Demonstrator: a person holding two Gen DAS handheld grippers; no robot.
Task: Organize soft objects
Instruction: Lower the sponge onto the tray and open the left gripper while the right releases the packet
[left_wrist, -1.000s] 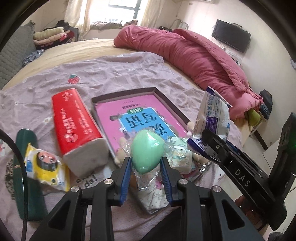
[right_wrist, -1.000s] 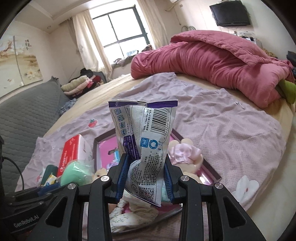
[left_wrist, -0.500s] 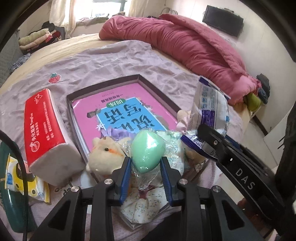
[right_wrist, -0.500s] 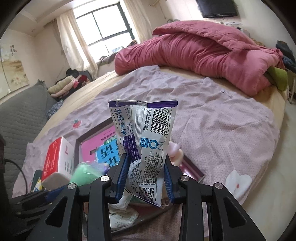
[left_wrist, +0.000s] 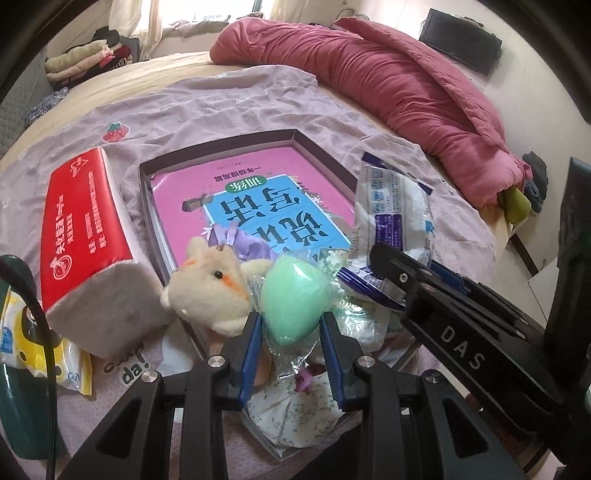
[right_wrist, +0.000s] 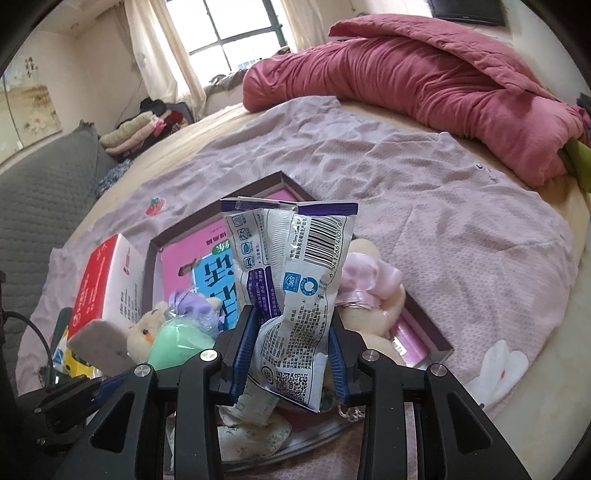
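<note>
Left gripper (left_wrist: 290, 328), black-framed with blue pads, angled downward, jaws clamped on a mint-green egg-shaped sponge in clear wrap (left_wrist: 294, 299). Right gripper (right_wrist: 291, 349), likewise pitched down, pinching a white-and-purple crinkled plastic packet (right_wrist: 291, 291), apparently firmly.

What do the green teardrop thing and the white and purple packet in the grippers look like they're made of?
The green teardrop looks like matte foam sponge, smooth and unshiny, inside a crinkly clear plastic wrapper. The white and purple packet looks like thin printed plastic film: creased, slightly glossy, with crimped purple end seals and a barcode. What it contains is hidden.
</note>
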